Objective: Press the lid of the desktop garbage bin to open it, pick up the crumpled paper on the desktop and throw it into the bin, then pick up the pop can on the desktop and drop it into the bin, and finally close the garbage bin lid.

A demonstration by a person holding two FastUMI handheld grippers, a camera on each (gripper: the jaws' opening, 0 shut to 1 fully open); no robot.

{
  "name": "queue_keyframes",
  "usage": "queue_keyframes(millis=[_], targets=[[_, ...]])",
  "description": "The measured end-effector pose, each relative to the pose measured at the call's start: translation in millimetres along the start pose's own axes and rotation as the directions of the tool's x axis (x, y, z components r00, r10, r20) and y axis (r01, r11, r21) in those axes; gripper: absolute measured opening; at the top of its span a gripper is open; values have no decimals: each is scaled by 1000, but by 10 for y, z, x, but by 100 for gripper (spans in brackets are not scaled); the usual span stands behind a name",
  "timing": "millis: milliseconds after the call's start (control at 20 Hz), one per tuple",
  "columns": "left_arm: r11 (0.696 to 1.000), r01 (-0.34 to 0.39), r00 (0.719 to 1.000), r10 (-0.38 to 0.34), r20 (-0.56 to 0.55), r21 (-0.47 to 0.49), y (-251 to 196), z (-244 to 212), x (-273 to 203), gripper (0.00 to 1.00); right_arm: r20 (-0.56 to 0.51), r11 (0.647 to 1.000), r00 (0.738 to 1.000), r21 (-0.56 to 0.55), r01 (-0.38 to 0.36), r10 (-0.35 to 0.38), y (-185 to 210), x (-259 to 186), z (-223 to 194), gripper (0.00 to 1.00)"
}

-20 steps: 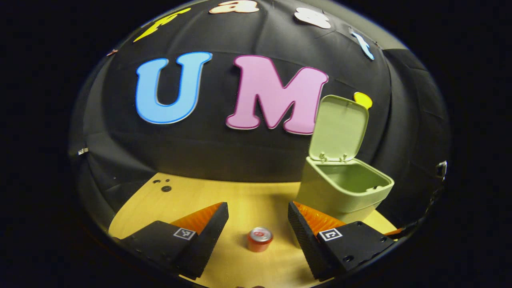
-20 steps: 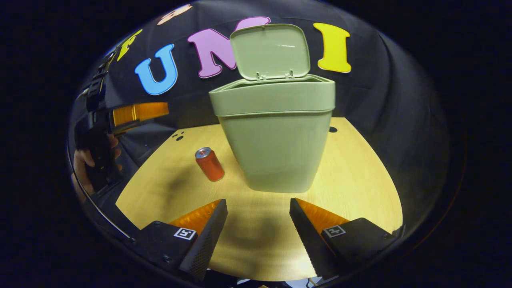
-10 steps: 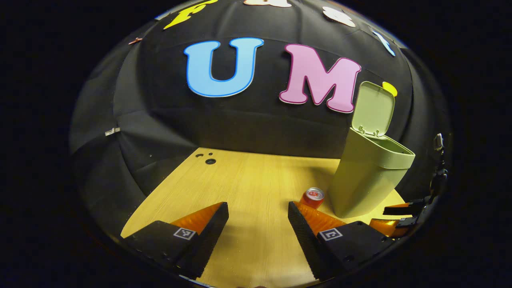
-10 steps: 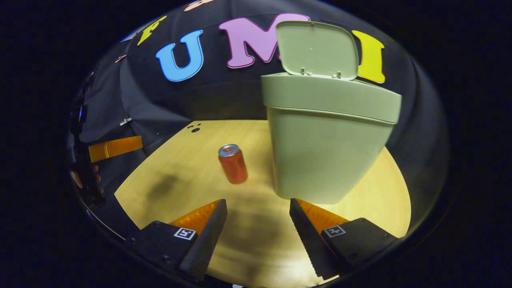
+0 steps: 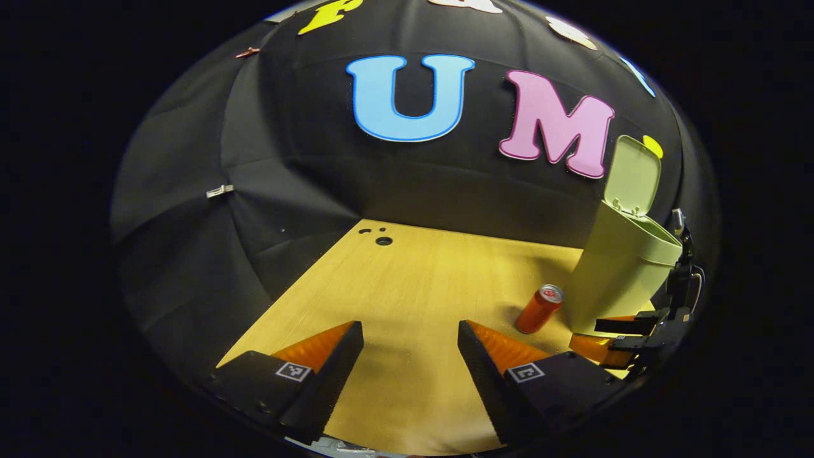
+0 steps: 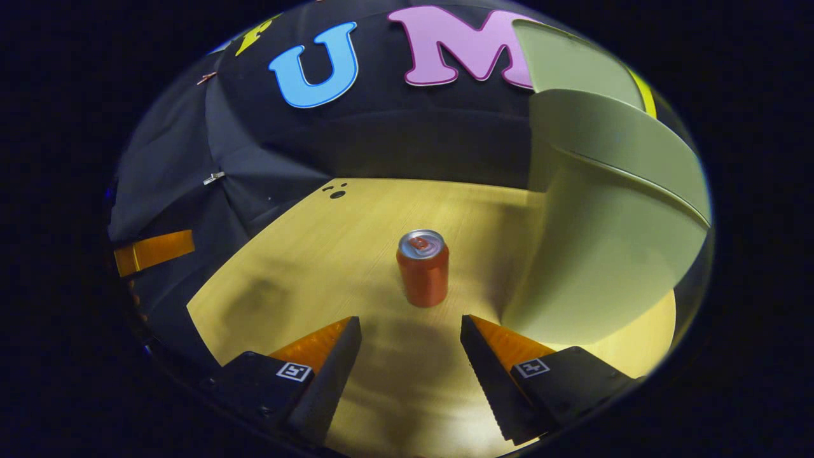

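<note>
- Pale wood covers the counter (image 6: 305,254), bare on its left half in both views apart from small holes near the far edge.
- The left hand-held gripper (image 5: 410,356) hangs over that bare stretch with its jaws spread and nothing between them; one of its fingers (image 6: 152,251) shows at the left edge of the right gripper view.
- The red can (image 6: 423,267) stands upright at the middle of the right gripper view, just ahead of the right hand-held gripper (image 6: 410,353), whose jaws are wide apart and empty, the can lined up with the gap.
- The green bin (image 6: 604,254) stands just to the right of the can, close but apart, its lid (image 5: 633,175) raised.
- No crumpled paper lies on the counter, so I judge that step done and the can next.
- Risks: the can is tall and light, so a finger arriving off-centre could tip it over and send it rolling; the right finger could also clip the bin wall beside it and shove the bin.
</note>
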State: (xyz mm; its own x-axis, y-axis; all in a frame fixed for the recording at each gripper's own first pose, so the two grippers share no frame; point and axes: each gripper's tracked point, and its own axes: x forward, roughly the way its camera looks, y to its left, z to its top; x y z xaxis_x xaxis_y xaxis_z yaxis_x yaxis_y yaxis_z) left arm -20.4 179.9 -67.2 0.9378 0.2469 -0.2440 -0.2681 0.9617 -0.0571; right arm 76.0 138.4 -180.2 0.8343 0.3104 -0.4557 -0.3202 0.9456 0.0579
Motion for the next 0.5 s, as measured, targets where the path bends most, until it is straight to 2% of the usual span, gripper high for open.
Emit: queue_keyframes(millis=[350, 500], targets=[[992, -109, 993, 106, -57, -65, 402, -304, -140, 96, -26, 999, 999, 0, 43, -43, -118, 529, 74, 99], [986, -146, 986, 138, -90, -85, 541, -437, -230, 96, -32, 998, 998, -32, 57, -58, -145, 703, 99, 99]])
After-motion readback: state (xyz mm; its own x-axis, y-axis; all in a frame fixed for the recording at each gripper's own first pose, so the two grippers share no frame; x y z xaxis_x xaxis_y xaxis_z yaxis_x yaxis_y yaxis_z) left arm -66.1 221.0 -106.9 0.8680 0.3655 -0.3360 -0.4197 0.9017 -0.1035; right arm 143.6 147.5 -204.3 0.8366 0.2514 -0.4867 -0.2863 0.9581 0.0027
